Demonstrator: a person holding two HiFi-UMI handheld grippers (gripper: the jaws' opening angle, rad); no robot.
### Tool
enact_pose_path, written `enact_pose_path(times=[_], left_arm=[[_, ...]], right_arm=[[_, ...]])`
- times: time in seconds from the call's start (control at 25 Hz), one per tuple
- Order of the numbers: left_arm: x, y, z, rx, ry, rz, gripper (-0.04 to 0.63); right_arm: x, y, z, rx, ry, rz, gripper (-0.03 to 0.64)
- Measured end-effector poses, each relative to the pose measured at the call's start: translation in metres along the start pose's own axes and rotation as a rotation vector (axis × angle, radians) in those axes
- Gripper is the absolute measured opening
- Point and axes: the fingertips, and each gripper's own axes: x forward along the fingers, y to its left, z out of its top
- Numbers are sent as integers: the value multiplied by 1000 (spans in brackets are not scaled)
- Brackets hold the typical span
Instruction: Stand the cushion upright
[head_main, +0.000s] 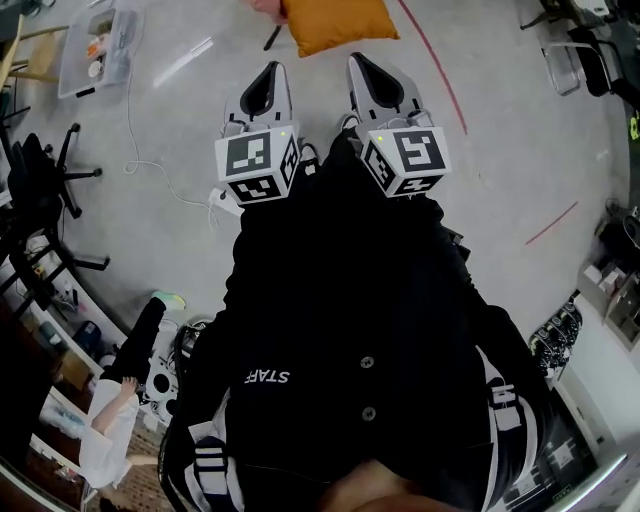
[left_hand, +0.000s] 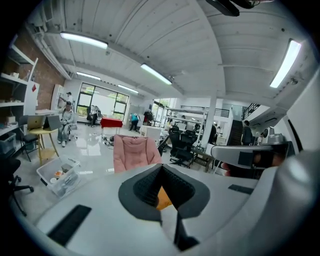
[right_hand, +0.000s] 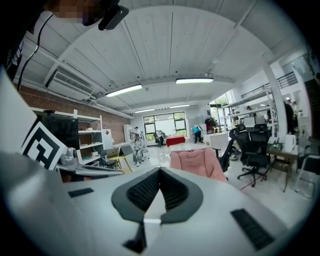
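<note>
1. Lying flat on the pale grey floor (head_main: 480, 120), right at the top edge of the head view: the orange, soft fabric cushion (head_main: 335, 22) (far part cut off by the frame, so not showing its whole outline).
2. Pointing forward and a little downward at it with both tools: the left gripper (head_main: 270, 75) lining up just outside the cushion's near left corner, the right gripper (head_main: 365, 68) lining up with the near edge towards the right corner.
3. Gripping nothing on either side: jaws pressing together tip to tip in both gripper views.
4. Showing as a sliver of orange (left_hand: 164, 198) through the notch under the left gripper's closed tips (lying beyond them, not clamped).
5. Standing further off behind the cushion: a pink padded fabric chair (left_hand: 134, 152).
6. Running left to right across both grippers' path with its near edge, near the tips but apart from them; looking about equally reachable, the right perhaps slightly closer.
7. Probably calling next for opening the jaws and reaching down to that near edge, one gripper per corner, before tipping it up.
</note>
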Motion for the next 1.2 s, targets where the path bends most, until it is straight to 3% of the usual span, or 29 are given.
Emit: enact_pose_path(times=[0.36,0.64,0.88,1.04,1.2], left_arm=[[67,14,0,-18,45,71,2],[163,29,37,7,57,138,2],[270,4,59,-25,115,124,2],[327,-5,52,-46,172,132,2],[363,-12,49,-60,213,154,2]], right_arm=[[60,-66,-19,19,90,40,11],[141,-155,-6,58,126,21,11],[195,-251,20,69,146,24,11],[222,-308,18,91,171,-23,11],[240,-342,6,122,216,7,11]])
